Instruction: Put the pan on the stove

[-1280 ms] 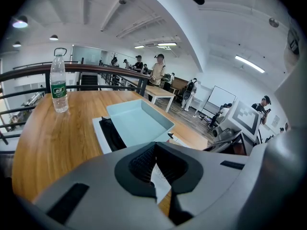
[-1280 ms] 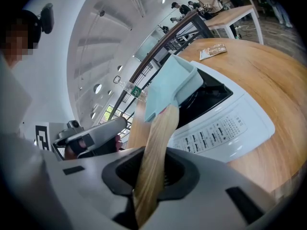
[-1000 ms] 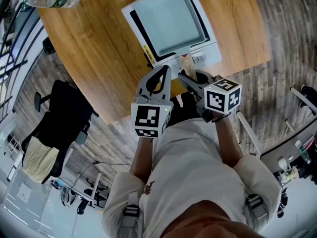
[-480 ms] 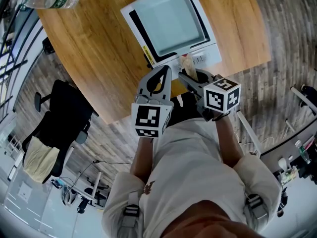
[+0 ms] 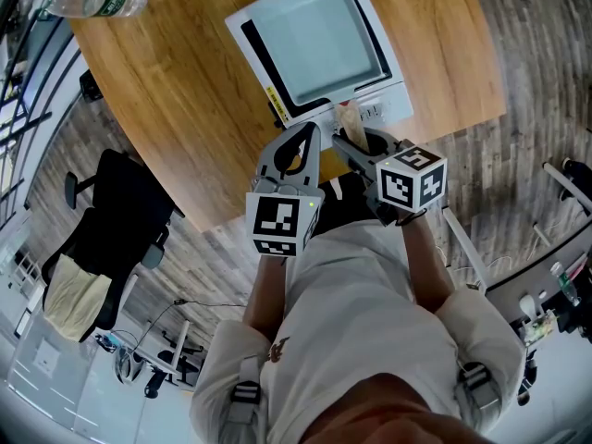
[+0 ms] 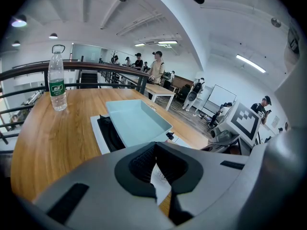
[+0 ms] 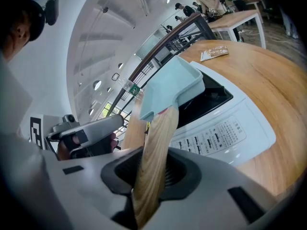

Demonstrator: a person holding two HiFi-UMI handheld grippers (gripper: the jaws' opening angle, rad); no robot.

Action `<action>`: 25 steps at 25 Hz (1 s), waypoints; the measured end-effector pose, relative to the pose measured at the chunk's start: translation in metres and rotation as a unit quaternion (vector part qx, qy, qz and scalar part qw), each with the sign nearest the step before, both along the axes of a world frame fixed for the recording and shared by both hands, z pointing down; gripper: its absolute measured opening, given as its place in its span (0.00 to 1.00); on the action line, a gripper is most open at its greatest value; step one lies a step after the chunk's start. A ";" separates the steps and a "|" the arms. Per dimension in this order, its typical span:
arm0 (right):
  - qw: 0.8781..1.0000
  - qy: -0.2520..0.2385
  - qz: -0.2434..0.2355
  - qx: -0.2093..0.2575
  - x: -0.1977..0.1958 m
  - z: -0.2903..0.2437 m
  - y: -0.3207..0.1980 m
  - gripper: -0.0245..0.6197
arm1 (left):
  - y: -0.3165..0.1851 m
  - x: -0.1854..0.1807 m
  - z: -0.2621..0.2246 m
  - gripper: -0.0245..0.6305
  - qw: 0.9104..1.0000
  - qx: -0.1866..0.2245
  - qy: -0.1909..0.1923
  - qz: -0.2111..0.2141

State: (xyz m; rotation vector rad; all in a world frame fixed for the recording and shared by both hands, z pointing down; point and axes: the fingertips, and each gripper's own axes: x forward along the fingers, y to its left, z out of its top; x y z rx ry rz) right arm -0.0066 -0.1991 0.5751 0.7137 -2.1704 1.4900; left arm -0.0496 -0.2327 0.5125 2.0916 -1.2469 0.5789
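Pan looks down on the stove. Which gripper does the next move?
Right. The right gripper is shut on the handle, pan already on the stove, so it likely just lets go. The left gripper is shut and empty.

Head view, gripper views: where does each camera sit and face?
Head view: on the head, steeply down at pan on stove; shows arms, left gripper, right gripper.
Left gripper view: on that gripper, across the table to the pan; own shut jaws.
Right gripper view: on that gripper, along the pan's handle clamped in its jaws.
Shared: pan on stove.
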 end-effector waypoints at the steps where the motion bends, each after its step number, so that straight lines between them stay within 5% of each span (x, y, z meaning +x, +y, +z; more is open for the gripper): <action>1: 1.000 0.003 -0.002 0.002 0.000 0.000 0.000 0.19 | 0.000 0.000 0.000 0.07 1.000 -0.001 0.000 0.000; 25: 0.999 0.023 -0.009 0.042 0.000 -0.006 -0.008 0.46 | 0.004 -0.001 -0.002 0.07 1.000 0.000 -0.003 0.004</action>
